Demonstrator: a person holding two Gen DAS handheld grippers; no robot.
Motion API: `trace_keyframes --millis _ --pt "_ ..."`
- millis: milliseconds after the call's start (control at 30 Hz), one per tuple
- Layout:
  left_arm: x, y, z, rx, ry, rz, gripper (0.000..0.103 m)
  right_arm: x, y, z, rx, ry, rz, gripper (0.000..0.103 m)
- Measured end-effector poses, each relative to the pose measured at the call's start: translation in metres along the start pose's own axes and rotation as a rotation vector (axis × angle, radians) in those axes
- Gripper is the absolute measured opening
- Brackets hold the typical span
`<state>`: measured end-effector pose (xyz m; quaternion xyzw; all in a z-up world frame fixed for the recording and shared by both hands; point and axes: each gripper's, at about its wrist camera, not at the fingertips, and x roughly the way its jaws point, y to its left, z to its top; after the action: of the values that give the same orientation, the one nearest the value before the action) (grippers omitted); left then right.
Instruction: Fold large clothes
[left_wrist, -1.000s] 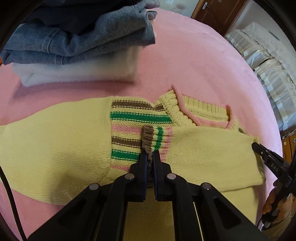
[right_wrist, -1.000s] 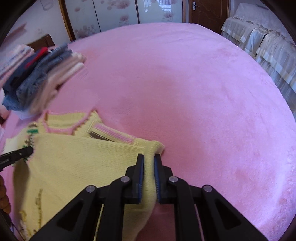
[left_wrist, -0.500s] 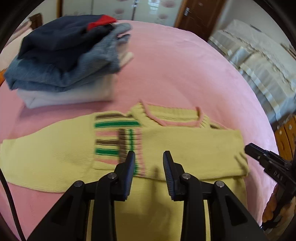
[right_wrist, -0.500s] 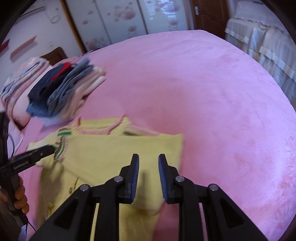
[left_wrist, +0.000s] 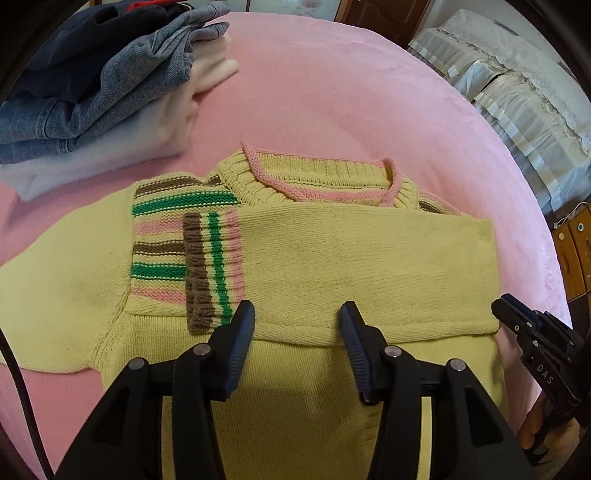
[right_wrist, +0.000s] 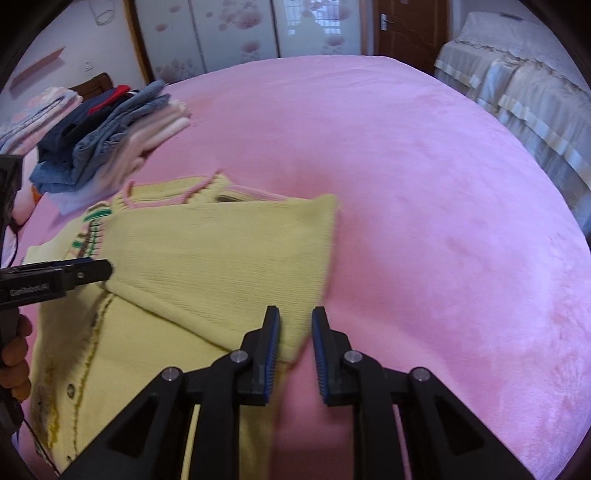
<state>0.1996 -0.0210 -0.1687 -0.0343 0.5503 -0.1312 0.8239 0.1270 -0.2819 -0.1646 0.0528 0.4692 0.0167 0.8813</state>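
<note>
Change since earlier: left gripper (left_wrist: 297, 319) let go of the striped cuff (left_wrist: 210, 269); its jaws are opening, nothing between them.
Left wrist view: yellow knitted sweater (left_wrist: 332, 258) lies flat mid pink bed (left_wrist: 351, 92), one sleeve folded across its chest; folded clothes stack (left_wrist: 103, 92) by the bed's far-left edge.
Right wrist view: right gripper (right_wrist: 294, 326) jaws slightly apart and closing, over the sweater's (right_wrist: 221, 258) near-right corner, pinching nothing.

Pink bed (left_wrist: 332, 92) carries yellow sweater (left_wrist: 332, 258) and folded clothes stack (left_wrist: 92, 85)
</note>
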Motion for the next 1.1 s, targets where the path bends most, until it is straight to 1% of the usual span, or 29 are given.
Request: trace_keyframes --millis 100,267,333,400,467,600,767,1000,1100 --pt "0.005 -0.002 -0.002 0.009 -0.002 0.009 0.047 0.003 -0.01 -0.001 0.053 0.013 0.041 0.018" --pt "0.004 -0.001 -0.004 0.004 -0.018 0.006 0.049 0.005 -0.002 0.001 0.051 0.015 0.012 0.018" --pt "0.004 -0.001 -0.007 0.003 -0.014 0.007 0.051 0.004 0.0 0.001 0.055 0.016 0.004 0.02" --pt "0.0 -0.006 -0.007 0.006 0.004 0.003 0.06 0.001 0.003 0.002 0.053 0.019 -0.007 0.022" --pt "-0.004 -0.01 -0.008 0.01 0.015 0.017 0.064 -0.005 0.004 0.004 0.055 0.016 -0.011 0.023" --pt "-0.016 -0.017 -0.013 0.022 0.016 0.066 0.065 -0.021 0.008 0.004 0.068 0.005 0.005 0.023" --pt "-0.046 -0.018 -0.022 0.013 -0.019 0.054 0.065 -0.041 0.02 0.0 0.051 -0.008 0.002 0.023" --pt "-0.094 -0.013 -0.042 -0.013 -0.069 0.067 0.067 -0.072 0.043 -0.01 0.045 -0.015 0.064 0.023" --pt "-0.115 -0.004 -0.052 -0.03 -0.098 0.08 0.068 -0.082 0.058 -0.012 0.026 -0.018 0.084 0.023"
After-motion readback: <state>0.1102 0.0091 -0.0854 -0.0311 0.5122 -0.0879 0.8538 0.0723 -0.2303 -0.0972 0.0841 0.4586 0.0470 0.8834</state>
